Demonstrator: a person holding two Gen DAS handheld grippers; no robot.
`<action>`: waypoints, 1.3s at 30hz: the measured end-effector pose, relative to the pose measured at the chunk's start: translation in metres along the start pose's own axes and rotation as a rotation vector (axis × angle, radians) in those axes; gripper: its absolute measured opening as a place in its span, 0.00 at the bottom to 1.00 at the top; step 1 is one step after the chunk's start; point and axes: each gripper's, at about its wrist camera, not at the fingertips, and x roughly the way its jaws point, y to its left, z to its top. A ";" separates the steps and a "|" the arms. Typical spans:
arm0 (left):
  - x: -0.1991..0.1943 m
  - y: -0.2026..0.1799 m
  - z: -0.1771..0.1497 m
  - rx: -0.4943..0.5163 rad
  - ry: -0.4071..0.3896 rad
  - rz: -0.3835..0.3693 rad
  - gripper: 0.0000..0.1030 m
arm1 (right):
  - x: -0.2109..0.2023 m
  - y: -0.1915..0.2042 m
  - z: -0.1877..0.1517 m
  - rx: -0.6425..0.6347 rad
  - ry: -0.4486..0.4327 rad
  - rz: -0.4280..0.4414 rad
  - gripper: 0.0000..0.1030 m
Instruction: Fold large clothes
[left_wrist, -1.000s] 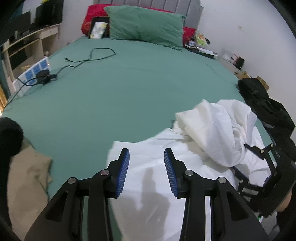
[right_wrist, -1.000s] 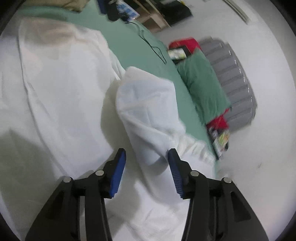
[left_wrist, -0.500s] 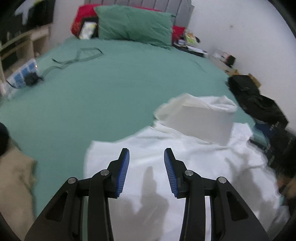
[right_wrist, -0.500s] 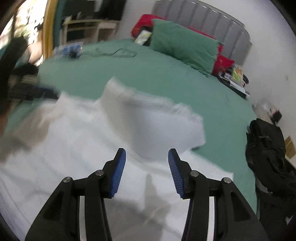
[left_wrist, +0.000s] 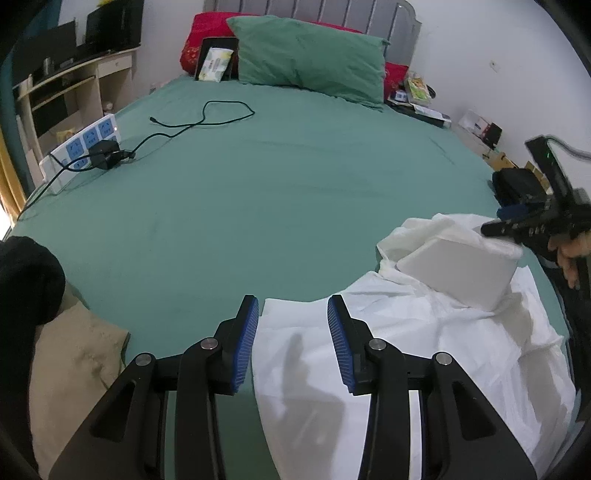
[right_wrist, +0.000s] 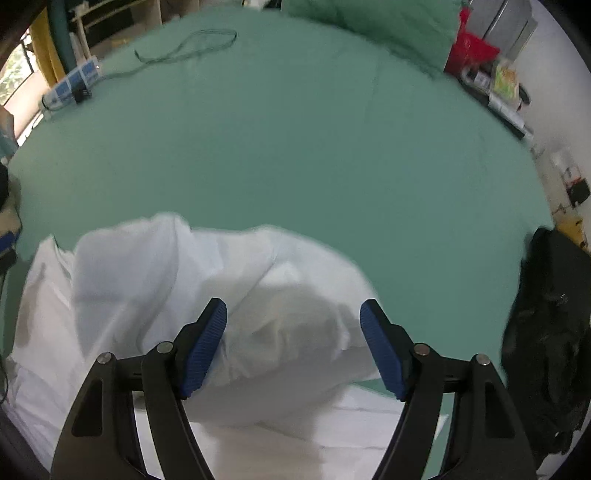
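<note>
left gripper (left_wrist: 291, 347): matte black linkage arms, silver pivot screws, ribbed blue pads on the fingers (left_wrist: 245, 347). right gripper (right_wrist: 293, 347): identical build; in the left wrist view at 3 o'clock, its black body carries a green indicator light and a grey cable.

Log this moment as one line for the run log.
task: fold large clothes | white cloth garment: on green bedsheet, part folded over | left gripper: open, empty | right gripper: opening, above fold

A white garment (left_wrist: 424, 343) lies rumpled on the green bed, one part folded over.
</note>
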 end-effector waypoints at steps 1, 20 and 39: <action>-0.001 -0.001 0.000 0.005 -0.001 -0.004 0.40 | 0.000 0.002 -0.008 0.006 -0.011 -0.011 0.72; -0.055 -0.045 -0.052 -0.156 0.008 -0.270 0.40 | -0.028 0.003 -0.201 0.451 -0.228 0.129 0.72; 0.009 -0.108 -0.079 -0.196 0.153 -0.047 0.51 | -0.092 0.003 -0.192 -0.024 -0.558 0.075 0.72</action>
